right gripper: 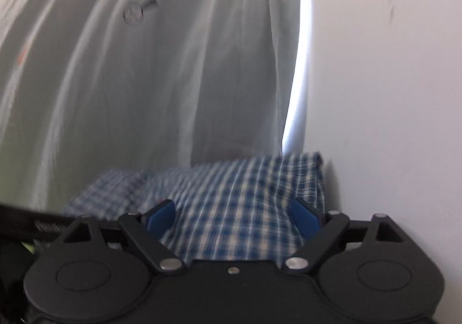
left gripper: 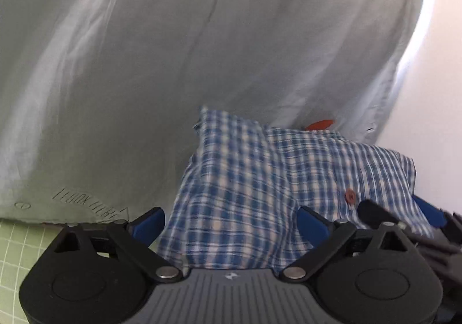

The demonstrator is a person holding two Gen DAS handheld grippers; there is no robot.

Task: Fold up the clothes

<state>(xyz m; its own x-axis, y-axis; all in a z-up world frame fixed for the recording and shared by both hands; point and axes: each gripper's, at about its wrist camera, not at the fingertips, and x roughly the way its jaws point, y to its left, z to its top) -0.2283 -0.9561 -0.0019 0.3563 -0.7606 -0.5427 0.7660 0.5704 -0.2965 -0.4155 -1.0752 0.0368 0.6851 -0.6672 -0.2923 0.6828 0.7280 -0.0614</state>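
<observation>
With both tongs spread and holding nothing, we have the plaid shirt lying bunched between the left tongs and ahead at twelve o'clock. The right tongs frame its other part. A pale shirt hangs behind. We should pick two matching corners and pinch them evenly.

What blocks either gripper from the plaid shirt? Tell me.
Nothing visible. The plaid shirt lies directly ahead of the open left gripper and of the open right gripper. The pale shirt lies beyond it, not in between.
</observation>
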